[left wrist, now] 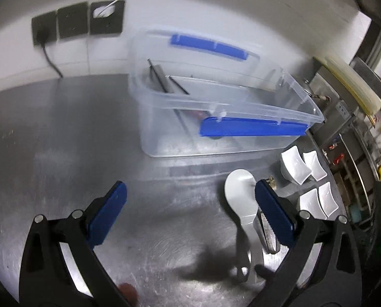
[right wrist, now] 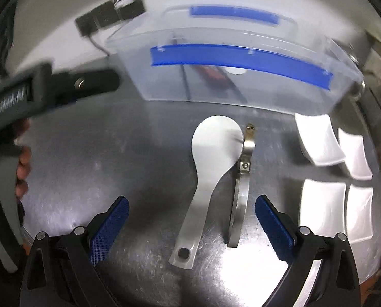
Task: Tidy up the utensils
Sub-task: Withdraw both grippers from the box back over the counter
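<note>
paddle (right wrist: pixel 217 148): flat white plastic | tongs (right wrist: pixel 241 192): curved steel | bin (right wrist: pixel 241 84): clear plastic | left gripper (left wrist: pixel 190 215), right gripper (right wrist: pixel 191 226): wide apart, empty

A brushed steel counter (left wrist: pixel 62 153) meets a white wall (left wrist: pixel 190 5) bearing black sockets (left wrist: pixel 72 20); metal shelving (left wrist: pixel 357 153) stands rightward.

1. Table (right wrist: pixel 113 140): brushed metal, scuffed with fine scratches, dull sheen.
2. Storage bin (left wrist: pixel 165 133): clear, smooth plastic; blue opaque plastic latches (right wrist: pixel 241 58).
3. Rice paddle (right wrist: pixel 213 153): white plastic, smooth, matt.
4. Tongs (right wrist: pixel 241 199): shiny metal.
5. Small dishes (right wrist: pixel 321 212): white, glossy, ceramic-looking.
6. Right gripper (right wrist: pixel 191 226): matt black plastic, with blue cross-hatched pads (right wrist: pixel 108 230).
</note>
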Action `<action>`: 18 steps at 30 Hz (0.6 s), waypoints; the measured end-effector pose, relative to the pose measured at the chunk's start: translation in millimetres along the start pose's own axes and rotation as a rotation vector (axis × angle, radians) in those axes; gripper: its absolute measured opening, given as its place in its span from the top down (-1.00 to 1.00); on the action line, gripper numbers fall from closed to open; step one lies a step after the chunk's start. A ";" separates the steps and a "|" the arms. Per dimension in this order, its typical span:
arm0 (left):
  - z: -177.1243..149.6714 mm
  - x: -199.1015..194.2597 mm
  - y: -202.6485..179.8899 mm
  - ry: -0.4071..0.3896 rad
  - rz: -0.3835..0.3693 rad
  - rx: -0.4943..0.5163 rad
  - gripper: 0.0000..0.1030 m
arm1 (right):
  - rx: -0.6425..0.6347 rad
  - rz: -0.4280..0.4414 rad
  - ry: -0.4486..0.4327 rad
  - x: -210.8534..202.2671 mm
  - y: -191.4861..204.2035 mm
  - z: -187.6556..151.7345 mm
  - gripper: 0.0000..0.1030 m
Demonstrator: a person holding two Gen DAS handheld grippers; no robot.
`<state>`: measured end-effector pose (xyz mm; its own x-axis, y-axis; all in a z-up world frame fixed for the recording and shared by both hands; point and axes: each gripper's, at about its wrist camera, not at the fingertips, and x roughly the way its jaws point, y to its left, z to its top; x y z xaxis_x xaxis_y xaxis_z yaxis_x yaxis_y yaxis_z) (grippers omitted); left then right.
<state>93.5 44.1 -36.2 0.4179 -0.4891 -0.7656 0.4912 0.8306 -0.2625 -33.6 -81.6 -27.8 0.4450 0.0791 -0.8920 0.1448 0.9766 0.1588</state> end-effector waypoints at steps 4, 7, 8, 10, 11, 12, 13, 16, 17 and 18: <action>-3.9 6.5 13.4 0.049 -0.064 -0.096 -0.87 | 0.026 0.023 -0.015 2.4 -9.0 3.6 -0.91; -5.9 11.6 18.4 0.075 -0.102 -0.149 -0.87 | 0.020 0.063 0.037 11.6 -5.0 5.9 -0.91; -6.7 12.6 18.3 0.080 -0.103 -0.149 -0.87 | 0.019 0.084 0.063 16.2 -3.6 5.5 -0.91; -8.4 12.9 16.4 0.083 -0.096 -0.138 -0.87 | 0.019 0.102 0.117 27.7 -0.8 3.5 -0.90; -9.1 12.8 16.1 0.084 -0.095 -0.133 -0.87 | 0.020 0.102 0.140 32.4 0.7 2.6 -0.90; -9.5 13.0 16.0 0.087 -0.095 -0.131 -0.87 | 0.021 0.098 0.151 35.6 1.8 2.4 -0.91; -10.7 13.2 16.6 0.092 -0.096 -0.136 -0.87 | 0.022 0.097 0.167 39.3 2.9 1.9 -0.90; -13.7 15.1 22.1 0.104 -0.094 -0.157 -0.87 | 0.021 0.079 0.182 43.9 5.1 2.1 -0.91; -14.9 15.8 24.2 0.109 -0.093 -0.165 -0.87 | 0.020 0.070 0.182 45.0 5.1 2.6 -0.91; -15.5 15.9 26.3 0.113 -0.092 -0.171 -0.87 | 0.018 0.063 0.185 48.4 5.8 2.6 -0.91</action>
<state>101.2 62.3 -64.4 0.2842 -0.5402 -0.7921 0.3826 0.8214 -0.4230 -8.9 -72.7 -69.0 0.2839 0.1770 -0.9424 0.1379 0.9651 0.2228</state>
